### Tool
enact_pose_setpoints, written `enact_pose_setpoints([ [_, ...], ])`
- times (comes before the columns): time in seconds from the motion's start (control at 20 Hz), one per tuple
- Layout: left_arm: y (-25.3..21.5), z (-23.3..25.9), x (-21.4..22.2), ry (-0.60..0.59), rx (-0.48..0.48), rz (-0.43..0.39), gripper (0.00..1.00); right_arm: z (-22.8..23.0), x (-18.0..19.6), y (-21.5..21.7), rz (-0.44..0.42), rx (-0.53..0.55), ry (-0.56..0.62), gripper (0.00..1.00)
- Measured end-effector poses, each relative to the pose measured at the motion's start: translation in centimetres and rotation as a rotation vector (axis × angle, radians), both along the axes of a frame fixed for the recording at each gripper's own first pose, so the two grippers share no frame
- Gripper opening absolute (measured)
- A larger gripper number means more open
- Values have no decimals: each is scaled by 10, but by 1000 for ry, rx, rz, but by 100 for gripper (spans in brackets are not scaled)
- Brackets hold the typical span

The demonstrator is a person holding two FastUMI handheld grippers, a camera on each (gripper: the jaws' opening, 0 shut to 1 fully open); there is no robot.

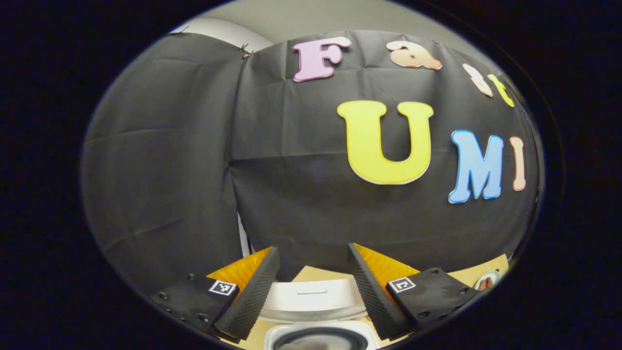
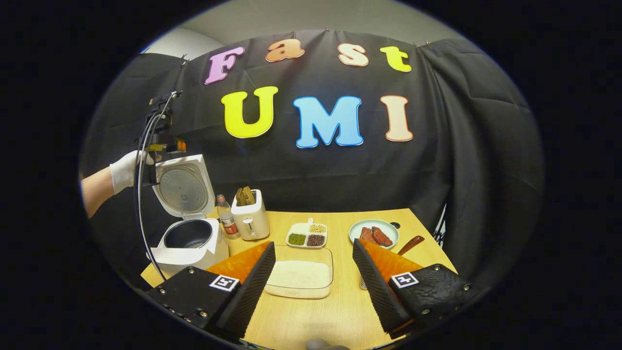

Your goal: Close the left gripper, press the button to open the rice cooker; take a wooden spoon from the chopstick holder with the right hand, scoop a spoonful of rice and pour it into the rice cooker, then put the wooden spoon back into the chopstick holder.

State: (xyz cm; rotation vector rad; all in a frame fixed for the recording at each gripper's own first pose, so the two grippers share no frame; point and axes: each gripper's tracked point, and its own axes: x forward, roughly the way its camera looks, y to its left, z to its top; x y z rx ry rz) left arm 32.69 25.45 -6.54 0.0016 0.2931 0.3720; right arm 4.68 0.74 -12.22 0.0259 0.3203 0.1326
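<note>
The right claw (image 2: 311,282) is released, its fingers spread wide with nothing between them, poised low over the near edge of the table (image 2: 340,311). Framed between the fingers lies a clear tray of rice (image 2: 300,278), the supply to be scooped, so the claw seems lined up on the working area before going for the spoon. Just beyond the right finger a brown wooden handle (image 2: 411,244) pokes up, probably the wooden spoon; its holder is hidden behind that finger, so I cannot tell how it sits. Farther back are a divided dish of beans (image 2: 307,235), a plate of meat (image 2: 374,233), a toaster (image 2: 250,215) and a small bottle (image 2: 226,217).

At the left corner of the table stands the rice cooker (image 2: 190,245), lid (image 2: 183,185) swung upright and pot bare, so the opening step looks done. A gloved hand (image 2: 124,171) holds the left claw (image 2: 163,146) above the lid, probably lifted clear to leave room for pouring; from here its fingers are too small to judge.

In the left gripper view, the left claw (image 1: 313,287) is released and empty, with the cooker below cut off at the bottom edge.
</note>
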Motion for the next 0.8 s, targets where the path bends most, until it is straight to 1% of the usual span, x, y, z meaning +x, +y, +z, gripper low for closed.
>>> enact_pose_setpoints([
  [0.05, -3, -8, -4, 27, -16, 0, 97, -2, 0, -3, -3, 4, 0, 98],
  [0.1, -4, 1, 3, 5, 1, -3, 96, -4, 1, -6, -8, 6, 5, 98],
  [0.15, -5, -1, -5, 32, 16, -4, 99, -8, 1, -9, -10, 12, 12, 98],
  [0.2, -6, 2, -6, 31, 25, -7, 98, -10, 2, -12, -12, 21, 16, 98],
  [0.25, -9, 1, -4, 43, 20, -13, 99, -11, 3, -13, -10, 35, 19, 98],
  [0.35, -8, 1, -7, 57, -4, -5, 94, -11, 4, -17, -2, 54, 22, 98],
  [0.5, -13, 2, -19, 92, -53, -2, 94, -9, 4, -20, 26, 78, 27, 98],
  [0.8, -28, -13, -53, 165, -76, 2, 95, -10, -3, -27, 100, 87, 33, 98],
])
